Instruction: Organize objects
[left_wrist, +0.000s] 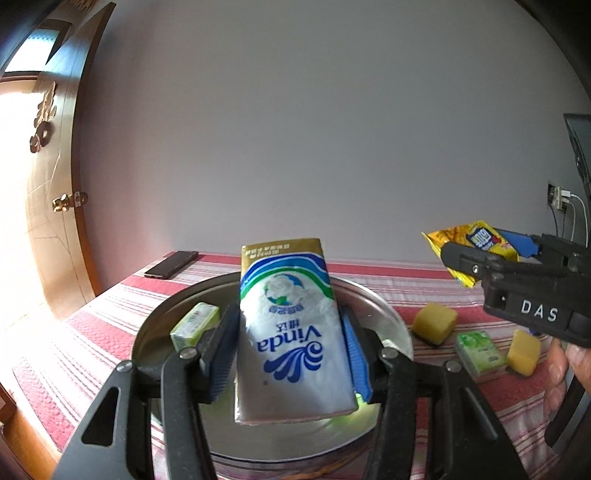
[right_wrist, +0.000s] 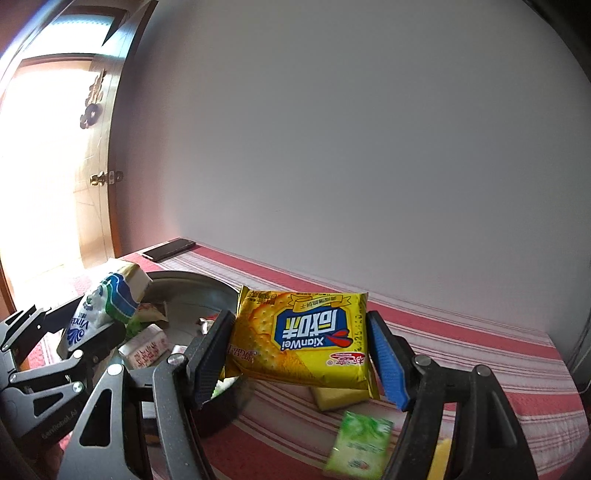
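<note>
My left gripper (left_wrist: 290, 317) is shut on a white and blue Vinda tissue pack (left_wrist: 291, 332), which hangs over a round metal basin (left_wrist: 384, 314). A small green-yellow box (left_wrist: 195, 325) lies inside the basin. At the right edge, my right gripper (left_wrist: 480, 245) is shut on a yellow cracker packet (left_wrist: 461, 236) above the table. In the right wrist view the blue pads press both sides of that cracker packet (right_wrist: 306, 339), beside the basin (right_wrist: 207, 291). The left gripper (right_wrist: 88, 321) with the tissue pack (right_wrist: 99, 306) shows at the left. A white pack with pink print (right_wrist: 146, 347) lies in the basin.
Two yellow sponges (left_wrist: 434, 323) (left_wrist: 522, 350) and a green tissue pack (left_wrist: 480, 350) lie on the red striped tablecloth (left_wrist: 92, 332), right of the basin. A dark phone (left_wrist: 171, 264) lies at the far left corner. A wall stands behind and a wooden door at the left.
</note>
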